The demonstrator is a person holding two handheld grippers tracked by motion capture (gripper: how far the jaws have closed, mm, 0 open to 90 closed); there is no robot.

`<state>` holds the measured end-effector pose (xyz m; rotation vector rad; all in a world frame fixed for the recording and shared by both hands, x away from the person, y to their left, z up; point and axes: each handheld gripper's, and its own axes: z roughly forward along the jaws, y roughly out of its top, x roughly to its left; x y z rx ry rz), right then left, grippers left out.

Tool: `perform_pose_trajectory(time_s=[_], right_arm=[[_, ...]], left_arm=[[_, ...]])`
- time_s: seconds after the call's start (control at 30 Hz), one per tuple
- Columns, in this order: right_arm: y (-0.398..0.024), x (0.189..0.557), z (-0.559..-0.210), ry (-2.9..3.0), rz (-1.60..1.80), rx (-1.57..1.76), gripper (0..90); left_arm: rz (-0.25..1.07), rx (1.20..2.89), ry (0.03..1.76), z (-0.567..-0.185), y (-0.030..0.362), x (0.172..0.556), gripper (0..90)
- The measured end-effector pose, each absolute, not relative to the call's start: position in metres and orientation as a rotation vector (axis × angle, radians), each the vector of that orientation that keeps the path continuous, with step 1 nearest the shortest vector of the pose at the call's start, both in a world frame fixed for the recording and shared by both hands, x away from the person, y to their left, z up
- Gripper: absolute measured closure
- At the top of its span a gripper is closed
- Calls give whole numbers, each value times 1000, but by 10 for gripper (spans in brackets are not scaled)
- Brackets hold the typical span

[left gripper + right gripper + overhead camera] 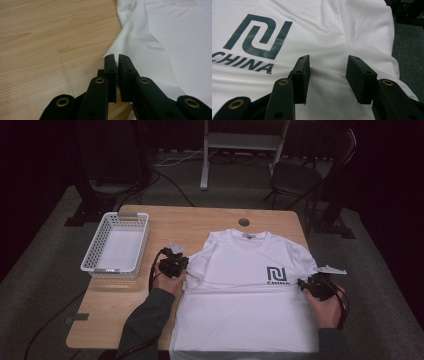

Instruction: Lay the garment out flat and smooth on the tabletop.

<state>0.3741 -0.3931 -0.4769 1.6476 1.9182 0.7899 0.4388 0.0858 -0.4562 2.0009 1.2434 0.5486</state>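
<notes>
Looking down from the high view, a white T-shirt [247,290] is being seen spread flat on the wooden table [200,222], collar away from the person, hem hanging over the near edge, its long axis running from near to far. The left gripper [181,266] is being held at the shirt's left sleeve, while the right gripper [302,284] is being held at the opposite side, just below the right sleeve; a white basket [117,244] is standing well apart to the left.

In the left gripper view, the jaws are being kept almost together, with the sleeve's [140,55] edge lying right at their tips; whether cloth is being pinched cannot be told. The garment is lying ahead and to the right of this gripper.

In the right gripper view, the jaws are being held wide apart over the cloth beside the printed logo [254,41], gripping nothing. The left hand is being judged nearer to a fold of the sleeve inward.
</notes>
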Motion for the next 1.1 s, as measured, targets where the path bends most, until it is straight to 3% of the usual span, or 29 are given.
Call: perform_pose_trajectory(time_s=[0.73,1.1], right_arm=[[-393,373,-478,1913,797,1642,529],[-393,373,-477,1914,796,1642,529]], left_arm=[[578,1948,1328,-456,118,442,868],[680,1911,1400,-448,133,442,868]])
